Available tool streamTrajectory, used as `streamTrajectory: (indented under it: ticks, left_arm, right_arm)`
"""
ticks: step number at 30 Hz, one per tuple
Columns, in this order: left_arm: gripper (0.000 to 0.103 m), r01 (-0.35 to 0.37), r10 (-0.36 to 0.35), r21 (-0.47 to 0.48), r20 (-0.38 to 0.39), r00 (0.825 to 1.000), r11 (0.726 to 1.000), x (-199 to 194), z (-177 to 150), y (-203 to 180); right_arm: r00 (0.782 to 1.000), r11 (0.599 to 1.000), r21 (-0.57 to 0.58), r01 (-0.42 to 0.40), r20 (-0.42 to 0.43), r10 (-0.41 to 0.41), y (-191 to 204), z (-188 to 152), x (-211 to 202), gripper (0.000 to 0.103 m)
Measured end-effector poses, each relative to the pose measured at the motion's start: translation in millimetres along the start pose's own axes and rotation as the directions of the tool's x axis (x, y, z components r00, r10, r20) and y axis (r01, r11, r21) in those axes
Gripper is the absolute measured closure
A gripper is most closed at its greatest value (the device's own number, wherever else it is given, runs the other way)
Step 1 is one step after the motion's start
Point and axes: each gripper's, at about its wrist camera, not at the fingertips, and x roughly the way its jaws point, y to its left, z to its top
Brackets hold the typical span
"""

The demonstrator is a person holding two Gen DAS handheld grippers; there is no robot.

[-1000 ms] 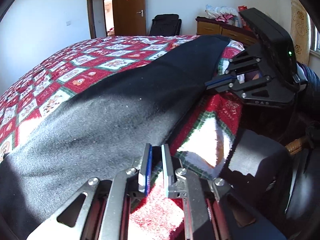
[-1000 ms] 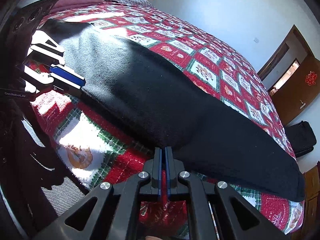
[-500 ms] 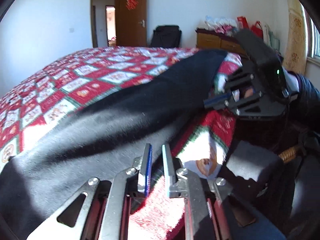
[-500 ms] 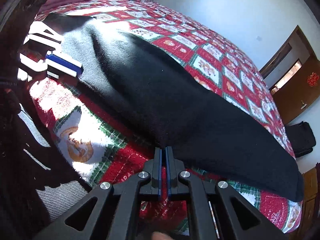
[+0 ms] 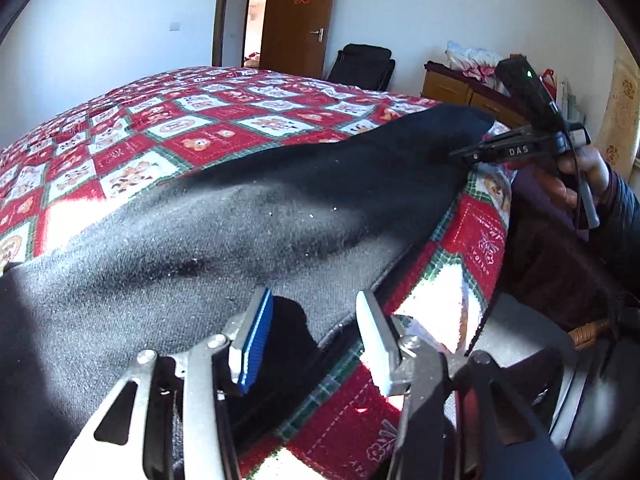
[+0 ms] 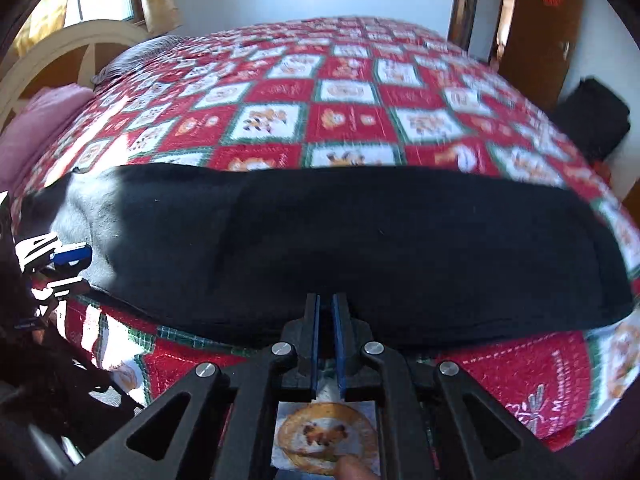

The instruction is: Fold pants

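Observation:
The black pants (image 5: 224,240) lie folded lengthwise in a long strip near the bed's edge; they also show in the right wrist view (image 6: 360,240). My left gripper (image 5: 316,316) is open, its fingers straddling the pants' near edge at the waist end. It also shows in the right wrist view (image 6: 66,268) at the far left. My right gripper (image 6: 326,312) is nearly closed with a thin gap, empty, at the middle of the pants' near edge. In the left wrist view the right gripper (image 5: 464,154) hovers by the leg end.
The bed has a red, white and green patterned quilt (image 6: 320,120). A pink pillow (image 6: 44,120) and cream headboard (image 6: 60,44) lie at the left. A black chair (image 5: 360,64), wooden dresser (image 5: 460,88) and brown door (image 5: 300,16) stand beyond the bed.
My left gripper has opened and let go of the pants' edge. My right gripper has let go, opened slightly and swung round to face the pants squarely.

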Motion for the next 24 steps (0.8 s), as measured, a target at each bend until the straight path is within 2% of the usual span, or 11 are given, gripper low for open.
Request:
streamTrajectory:
  ticks: [3, 5, 6, 8, 9, 13, 15, 16, 17, 21, 24]
  left_arm:
    - [0.052, -0.031, 0.031, 0.019, -0.010, 0.999, 0.999, -2, 2, -6]
    - [0.045, -0.057, 0.057, 0.026, -0.003, 0.998, 0.998, -5, 5, -9]
    - [0.042, -0.079, 0.079, 0.034, -0.001, 0.997, 0.996, -6, 5, -11]
    - [0.041, -0.115, 0.115, 0.058, 0.008, 0.993, 0.992, -10, 7, -13]
    - [0.040, -0.128, 0.127, 0.062, 0.012, 0.992, 0.990, -12, 7, -13]
    - [0.037, -0.166, 0.165, 0.031, 0.014, 0.986, 0.986, -17, 8, -5]
    - [0.037, -0.170, 0.170, 0.006, 0.009, 0.985, 0.985, -18, 7, 1]
    - [0.037, -0.174, 0.174, -0.002, 0.004, 0.985, 0.985, -17, 7, 4]
    - [0.036, -0.181, 0.181, -0.010, -0.003, 0.983, 0.983, -16, 6, 6]
    - [0.035, -0.184, 0.183, -0.033, -0.032, 0.983, 0.982, -10, 2, 12]
    - [0.035, -0.183, 0.181, -0.037, -0.040, 0.983, 0.982, -10, 1, 12]
  right_arm:
    - [0.998, 0.998, -0.037, 0.056, 0.010, -0.056, 16, 3, -10, 0.096]
    - [0.998, 0.998, -0.049, 0.043, 0.042, -0.041, 30, 8, -17, 0.095]
    - [0.998, 0.999, -0.052, 0.017, 0.053, -0.015, 34, 11, -17, 0.090]
    - [0.998, 0.997, -0.068, -0.034, 0.056, 0.038, 49, 14, -14, 0.041]
    - [0.996, 0.994, -0.089, -0.059, 0.055, 0.064, 62, 15, -10, 0.036]
    - [0.993, 0.987, -0.130, -0.098, 0.046, 0.105, 99, 21, 11, 0.036]
    - [0.993, 0.985, -0.135, -0.107, 0.029, 0.112, 111, 19, 22, 0.041]
    - [0.995, 0.984, -0.146, -0.100, 0.007, 0.102, 115, 17, 30, 0.048]
    - [0.996, 0.984, -0.155, -0.084, -0.011, 0.083, 117, 12, 37, 0.048]
    - [1.000, 0.974, -0.225, -0.018, 0.005, 0.020, 126, -1, 41, 0.049]
    - [1.000, 0.977, -0.213, -0.028, -0.006, 0.027, 123, 0, 40, 0.049]
